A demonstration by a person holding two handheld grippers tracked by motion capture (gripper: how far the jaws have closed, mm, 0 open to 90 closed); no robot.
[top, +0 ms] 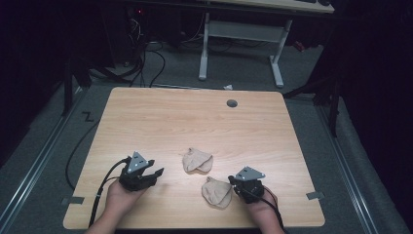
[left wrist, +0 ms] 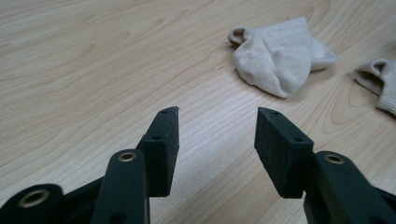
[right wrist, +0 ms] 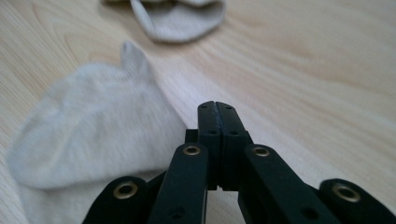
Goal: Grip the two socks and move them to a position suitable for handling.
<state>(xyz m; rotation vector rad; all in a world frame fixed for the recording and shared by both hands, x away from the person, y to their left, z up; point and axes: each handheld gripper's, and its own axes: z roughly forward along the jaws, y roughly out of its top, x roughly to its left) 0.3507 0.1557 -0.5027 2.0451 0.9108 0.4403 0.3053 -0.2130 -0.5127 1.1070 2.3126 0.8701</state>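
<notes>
A rectangular table with a light wood-grain top took up most of the high view, with a small round grey cable hole near its far edge. Around it lay grey carpet, and beyond the far edge stood a white metal desk frame among dark cables.

2 beige fabric ankle socks lay near the middle of the table. The farther beige sock sat folded just past the centre line between the hands; in the left gripper view it lay ahead and to the right of the jaws, well clear of them. The nearer beige sock lay crumpled towards the person's edge, just to the left of the right gripper in the high view. In the right gripper view this sock spread out beside the jaws on their left, blurred by closeness; whether it touched them could not be told.

The left gripper, black and held in the person's left hand, stood released, its 2 jaws parted over bare wood with nothing between them. The right gripper, in the person's right hand, was clenched, its jaws pressed flat together on nothing.
</notes>
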